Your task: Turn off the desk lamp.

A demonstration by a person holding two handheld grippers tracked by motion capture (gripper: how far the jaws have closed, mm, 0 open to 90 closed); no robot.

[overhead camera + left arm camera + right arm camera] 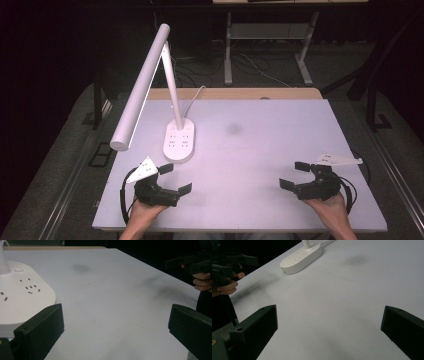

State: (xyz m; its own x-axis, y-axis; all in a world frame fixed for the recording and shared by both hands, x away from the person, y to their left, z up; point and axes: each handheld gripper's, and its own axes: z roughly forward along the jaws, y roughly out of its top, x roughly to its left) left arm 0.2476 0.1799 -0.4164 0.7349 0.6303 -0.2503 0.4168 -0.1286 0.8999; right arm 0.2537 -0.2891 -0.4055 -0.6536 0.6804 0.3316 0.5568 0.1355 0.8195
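A white desk lamp stands on an oval base [179, 141] with power sockets, at the table's left centre; its long tube head [140, 85] slants toward the near left. My left gripper [175, 178] is held open just in front of the base, nothing between its jaws. In the left gripper view the base [22, 297] lies close at the left, beside the left jaw. My right gripper [295, 174] is open near the front right of the table, holding nothing. From the right gripper view the base [300, 257] is far off, and the left gripper [242, 260] is at the upper left.
The white table top [250, 150] has a faint dark smudge [233, 129] near its middle. The lamp's white cord [195, 97] runs off the back edge. A wooden strip [235, 93] borders the far side. Dark floor, cables and metal table legs lie beyond.
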